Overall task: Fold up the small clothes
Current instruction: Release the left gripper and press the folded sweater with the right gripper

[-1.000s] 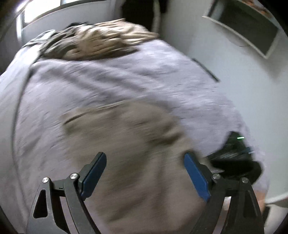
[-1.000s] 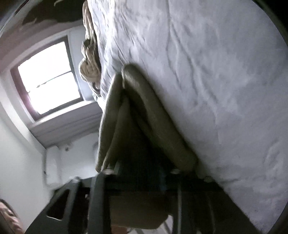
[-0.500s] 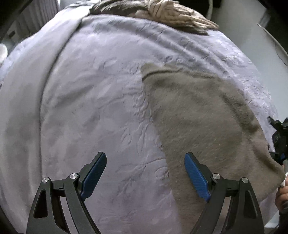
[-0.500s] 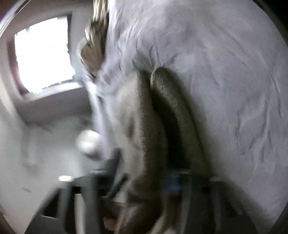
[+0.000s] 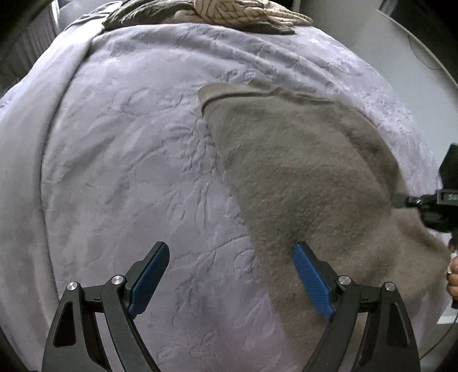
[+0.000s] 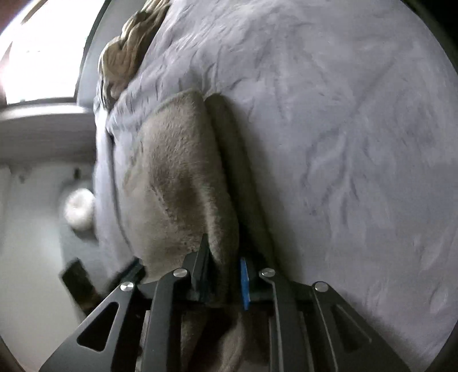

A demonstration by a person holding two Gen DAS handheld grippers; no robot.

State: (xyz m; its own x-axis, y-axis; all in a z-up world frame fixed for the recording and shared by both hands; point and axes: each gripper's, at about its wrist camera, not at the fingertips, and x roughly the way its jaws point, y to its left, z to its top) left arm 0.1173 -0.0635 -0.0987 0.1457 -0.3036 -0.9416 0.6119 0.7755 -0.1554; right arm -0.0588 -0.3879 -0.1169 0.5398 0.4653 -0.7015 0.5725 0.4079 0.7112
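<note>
A bed (image 5: 120, 160) fills most of both views, covered by a pale lilac bedspread (image 6: 343, 143) embossed with a leafy pattern. Beyond its far edge a bright window (image 6: 37, 57) above a pale sill lets in daylight. White walls (image 5: 357, 25) surround the bed.

No legible text, label, brand, number or sign anywhere in view.

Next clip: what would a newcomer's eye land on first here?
The fuzzy taupe garment sprawled across the right of the lavender embossed bedspread. The right gripper has an edge of it between its opening jaws, while the left gripper hangs wide open over the garment's near edge.
</note>
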